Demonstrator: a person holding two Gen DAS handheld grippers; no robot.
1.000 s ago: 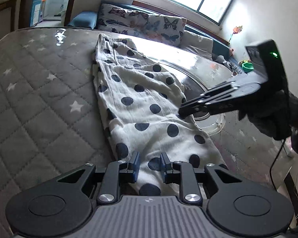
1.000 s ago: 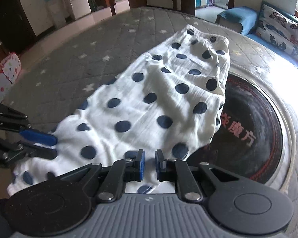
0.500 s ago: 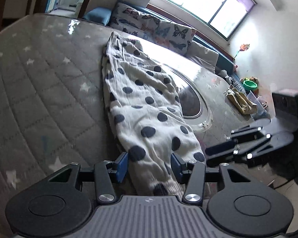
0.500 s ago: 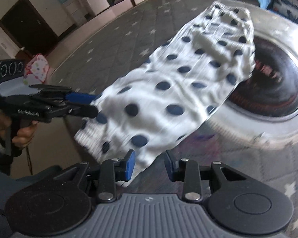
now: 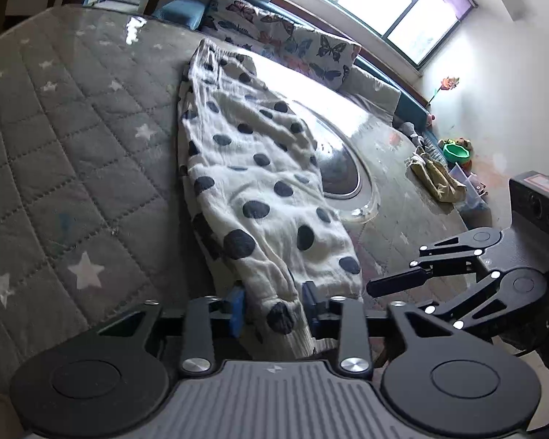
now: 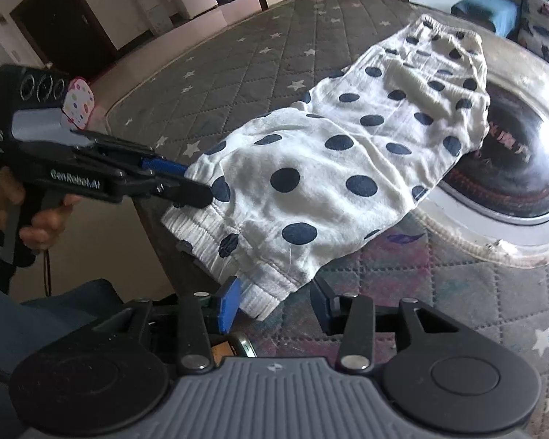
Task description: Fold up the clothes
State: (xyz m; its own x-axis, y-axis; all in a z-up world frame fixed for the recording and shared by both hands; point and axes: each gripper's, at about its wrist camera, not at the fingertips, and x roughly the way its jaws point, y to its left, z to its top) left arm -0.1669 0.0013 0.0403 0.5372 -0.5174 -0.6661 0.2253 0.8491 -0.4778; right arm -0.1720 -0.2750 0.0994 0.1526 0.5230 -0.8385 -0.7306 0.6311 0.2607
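White trousers with dark blue dots (image 5: 260,183) lie lengthwise on the grey star-quilted mattress (image 5: 73,168), waistband at the far end and ribbed cuffs at the near edge. My left gripper (image 5: 274,311) is open, and one cuff lies between its blue pads without being pinched. The right gripper (image 5: 388,292) hovers just right of the cuffs. In the right wrist view the trousers (image 6: 347,168) spread ahead. My right gripper (image 6: 276,303) is open with the nearer cuff by its left pad. The left gripper (image 6: 197,183) sits at the far cuff's edge.
A round dark emblem under a clear ring (image 5: 338,179) lies partly beneath the trousers' right side. A yellowish cloth (image 5: 435,179) and green bowl (image 5: 455,152) are far right. Butterfly cushions (image 5: 292,44) line the back. A hand (image 6: 3,201) holds the left gripper off the mattress corner.
Both grippers have drawn back from the middle of the trousers to the cuff end, and both have gone from nearly shut to wide open. The trousers now lie stretched flat.
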